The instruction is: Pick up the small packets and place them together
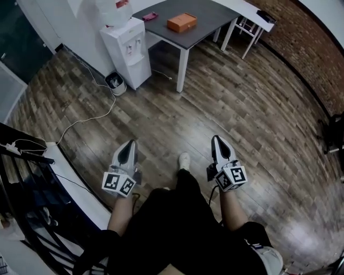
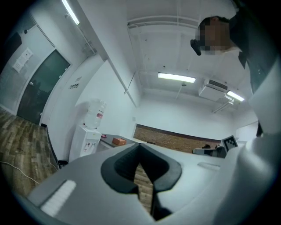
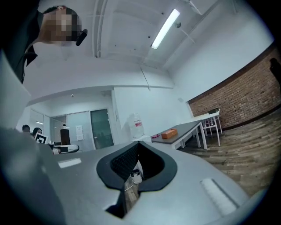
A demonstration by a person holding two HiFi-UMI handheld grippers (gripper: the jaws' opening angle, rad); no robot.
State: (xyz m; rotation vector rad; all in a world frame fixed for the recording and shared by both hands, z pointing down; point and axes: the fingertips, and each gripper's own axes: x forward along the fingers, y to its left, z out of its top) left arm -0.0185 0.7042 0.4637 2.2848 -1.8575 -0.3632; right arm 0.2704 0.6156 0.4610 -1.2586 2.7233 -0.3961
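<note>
A white cable (image 1: pixel 86 121) trails across the wooden floor (image 1: pixel 242 102) at the far left. The left gripper (image 1: pixel 130 143) hangs over the floor, jaws closed tip to tip with nothing between them. Beyond it stand a water dispenser (image 1: pixel 129 48) and a small bin (image 1: pixel 116 82), just beside the grey surface (image 1: pixel 207 16). That surface is well apart from both grippers and carries a small pink item (image 1: pixel 150 16), too small to tell whether it is a packet, and an orange box (image 1: pixel 181 22). A shoe (image 1: pixel 184 159) shows between the grippers. The right gripper (image 1: pixel 216 139) has its jaws shut and empty. A brick wall (image 1: pixel 301 37) runs along the right.
</note>
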